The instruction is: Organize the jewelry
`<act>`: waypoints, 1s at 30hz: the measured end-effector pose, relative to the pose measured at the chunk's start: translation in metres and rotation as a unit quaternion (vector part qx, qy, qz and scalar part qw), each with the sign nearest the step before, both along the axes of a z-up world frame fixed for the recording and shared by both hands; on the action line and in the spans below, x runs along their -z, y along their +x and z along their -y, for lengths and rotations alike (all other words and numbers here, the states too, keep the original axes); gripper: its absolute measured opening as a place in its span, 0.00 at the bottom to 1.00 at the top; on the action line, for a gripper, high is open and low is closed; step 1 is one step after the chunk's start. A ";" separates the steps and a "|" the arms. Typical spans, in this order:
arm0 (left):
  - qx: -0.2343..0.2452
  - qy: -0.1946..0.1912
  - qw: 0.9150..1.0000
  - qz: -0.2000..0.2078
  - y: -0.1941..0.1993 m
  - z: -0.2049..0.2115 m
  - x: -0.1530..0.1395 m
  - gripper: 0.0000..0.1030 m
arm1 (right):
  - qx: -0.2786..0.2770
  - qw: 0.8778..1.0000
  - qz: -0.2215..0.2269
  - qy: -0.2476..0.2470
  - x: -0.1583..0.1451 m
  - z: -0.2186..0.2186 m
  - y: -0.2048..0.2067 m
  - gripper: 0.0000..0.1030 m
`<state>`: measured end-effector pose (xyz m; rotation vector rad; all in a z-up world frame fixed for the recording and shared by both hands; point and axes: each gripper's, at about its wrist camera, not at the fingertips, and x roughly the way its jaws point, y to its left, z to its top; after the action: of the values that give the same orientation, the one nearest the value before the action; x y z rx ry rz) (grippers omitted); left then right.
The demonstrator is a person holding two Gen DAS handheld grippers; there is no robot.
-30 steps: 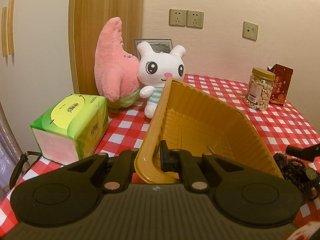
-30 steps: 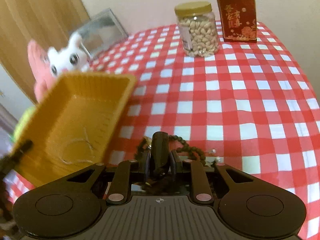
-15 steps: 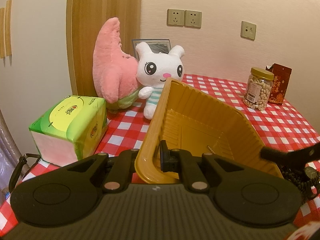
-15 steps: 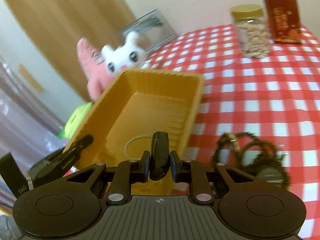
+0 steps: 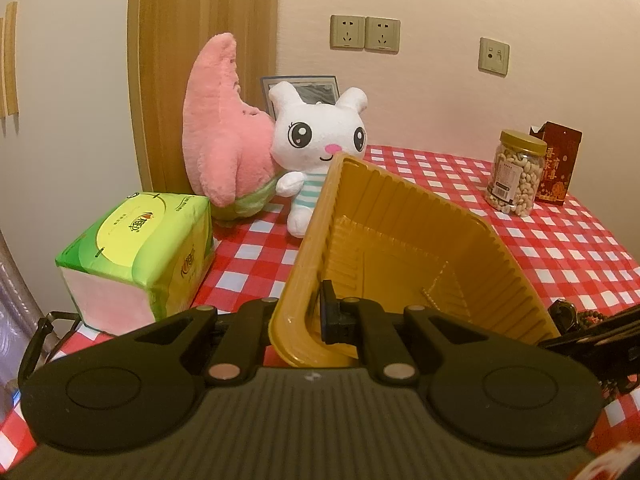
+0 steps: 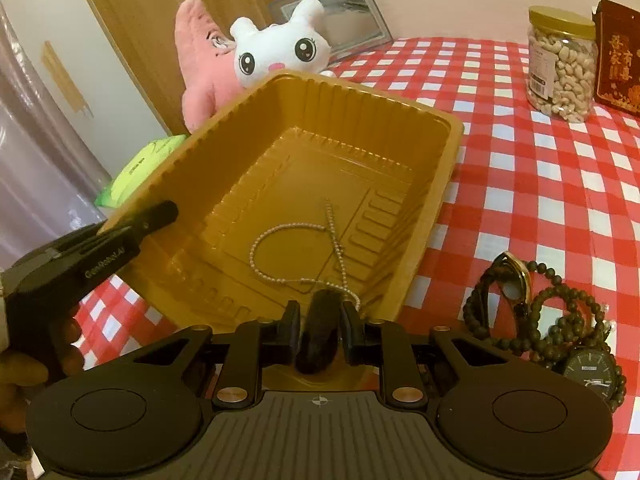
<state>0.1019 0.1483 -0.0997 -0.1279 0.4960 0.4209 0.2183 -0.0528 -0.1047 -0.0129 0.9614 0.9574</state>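
My left gripper (image 5: 308, 318) is shut on the near rim of a yellow plastic tray (image 5: 404, 248) and holds it tilted up off the table; the left gripper also shows in the right wrist view (image 6: 152, 220). A thin pearl necklace (image 6: 296, 248) lies inside the tray (image 6: 224, 140). My right gripper (image 6: 320, 330) is shut on a dark band-like jewelry piece (image 6: 318, 332) over the tray's near edge. A pile of dark bead bracelets (image 6: 560, 312) and watches (image 6: 592, 372) lies on the checked cloth to the right.
A green tissue pack (image 5: 140, 248), a pink star plush (image 5: 220, 128) and a white bunny plush (image 5: 320, 144) stand at the left and back. A nut jar (image 6: 560, 64) and a red box (image 6: 618, 56) stand at the far right on the red checked table (image 6: 540, 184).
My right gripper has moved left from the bracelet pile with the dark piece, now over the tray's edge. The left gripper keeps holding the tilted tray.
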 end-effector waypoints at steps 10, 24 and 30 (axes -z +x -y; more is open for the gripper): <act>0.003 0.010 1.000 -0.005 0.003 -0.001 -0.001 0.08 | 0.076 0.997 0.014 0.030 -0.026 0.054 0.010 0.42; 0.002 0.021 1.000 -0.009 0.004 0.000 -0.005 0.08 | 0.212 0.975 0.031 -0.053 -0.021 0.198 0.025 0.42; 0.001 0.024 1.000 -0.012 0.005 0.001 -0.005 0.08 | 0.176 0.982 0.024 -0.071 -0.009 0.200 0.016 0.42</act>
<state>0.1066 0.1476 -0.0943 -0.0770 0.5088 0.4327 0.2348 -0.2527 -0.0961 0.0142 0.9484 0.5596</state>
